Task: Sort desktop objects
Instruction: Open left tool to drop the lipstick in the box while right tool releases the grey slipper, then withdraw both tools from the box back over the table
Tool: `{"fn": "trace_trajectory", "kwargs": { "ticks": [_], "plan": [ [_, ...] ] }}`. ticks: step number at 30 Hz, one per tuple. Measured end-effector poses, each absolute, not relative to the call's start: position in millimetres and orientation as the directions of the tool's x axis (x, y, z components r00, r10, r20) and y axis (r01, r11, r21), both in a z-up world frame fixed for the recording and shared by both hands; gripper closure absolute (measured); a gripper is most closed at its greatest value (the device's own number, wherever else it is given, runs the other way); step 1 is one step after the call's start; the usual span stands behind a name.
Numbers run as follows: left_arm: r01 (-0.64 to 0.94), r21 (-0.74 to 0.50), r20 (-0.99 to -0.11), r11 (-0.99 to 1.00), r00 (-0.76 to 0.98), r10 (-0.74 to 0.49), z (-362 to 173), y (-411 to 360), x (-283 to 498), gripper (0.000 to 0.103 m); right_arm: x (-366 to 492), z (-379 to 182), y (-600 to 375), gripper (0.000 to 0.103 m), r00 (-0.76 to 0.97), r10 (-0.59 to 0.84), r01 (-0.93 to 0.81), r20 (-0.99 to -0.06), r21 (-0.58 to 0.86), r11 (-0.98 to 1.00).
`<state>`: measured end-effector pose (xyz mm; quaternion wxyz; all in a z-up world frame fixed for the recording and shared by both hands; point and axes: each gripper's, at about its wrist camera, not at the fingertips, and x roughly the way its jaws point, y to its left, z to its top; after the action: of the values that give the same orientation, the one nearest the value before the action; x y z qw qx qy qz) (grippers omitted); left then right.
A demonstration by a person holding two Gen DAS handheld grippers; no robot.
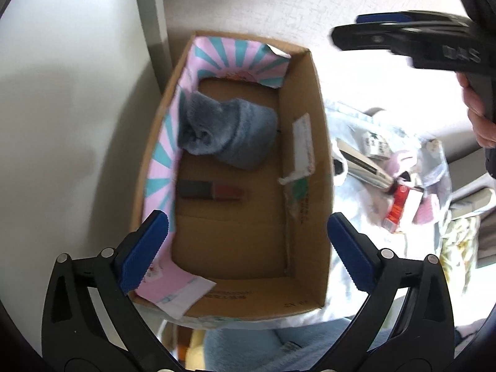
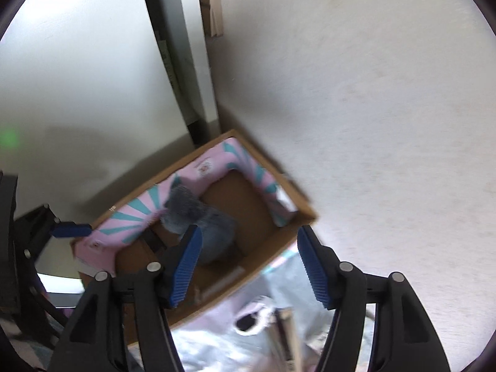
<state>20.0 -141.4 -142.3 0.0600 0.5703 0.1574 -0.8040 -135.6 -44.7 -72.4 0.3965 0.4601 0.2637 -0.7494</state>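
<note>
An open cardboard box (image 1: 313,130) lined with pink and teal paper (image 1: 164,142) stands by the wall. Inside lie a grey-blue fuzzy cloth (image 1: 229,130) and a dark bar with a red end (image 1: 210,190). My left gripper (image 1: 246,248) is open and empty above the box's near end. My right gripper (image 2: 251,266) is open and empty above the box's (image 2: 279,235) near corner; the cloth (image 2: 192,214) shows past its left finger. The right gripper also appears at the top right of the left wrist view (image 1: 403,37).
To the right of the box lies a heap on a pale cloth: a book (image 1: 362,161), a red packet (image 1: 395,207), small boxes (image 1: 376,145). A white wall (image 2: 372,93) and a dark post (image 2: 176,62) stand behind the box.
</note>
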Motion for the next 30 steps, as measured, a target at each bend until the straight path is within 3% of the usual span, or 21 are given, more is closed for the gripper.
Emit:
{"fn": "trace_trajectory", "kwargs": {
  "ticks": [7, 19, 20, 21, 22, 30],
  "plan": [
    [0.237, -0.14, -0.94, -0.961, -0.338, 0.053, -138.8, -127.9, 13.8, 0.0, -133.2, -61.9, -13.0, 0.043, -0.197, -0.367, 0.824, -0.909, 0.049, -0.564],
    [0.063, -0.094, -0.914, -0.994, -0.402, 0.06, -103.8, -68.9, -10.9, 0.0, -117.2, -28.4, 78.4, 0.043, -0.276, -0.323, 0.71, -0.905, 0.034, -0.703],
    [0.052, -0.091, -0.912, -0.995, -0.405, 0.062, -101.5, -63.7, -12.0, 0.0, -116.7, -25.3, 87.2, 0.036, -0.282, -0.321, 0.697, -0.904, 0.037, -0.716],
    [0.035, -0.09, -0.91, -0.995, -0.409, 0.068, -99.8, -56.6, -13.7, 0.0, -115.5, -22.2, 98.9, 0.024, -0.292, -0.315, 0.677, -0.903, 0.038, -0.735],
    [0.022, -0.092, -0.909, -0.996, -0.411, 0.075, -98.9, -50.2, -15.5, 0.0, -114.2, -19.6, 110.1, 0.019, -0.302, -0.31, 0.657, -0.902, 0.038, -0.753],
    [-0.119, -0.129, -0.889, -0.985, -0.426, 0.168, -99.5, 13.2, -25.4, 0.0, -97.2, -16.0, 200.1, 0.018, -0.392, -0.216, 0.492, -0.894, -0.006, -0.87]
  ]
}}
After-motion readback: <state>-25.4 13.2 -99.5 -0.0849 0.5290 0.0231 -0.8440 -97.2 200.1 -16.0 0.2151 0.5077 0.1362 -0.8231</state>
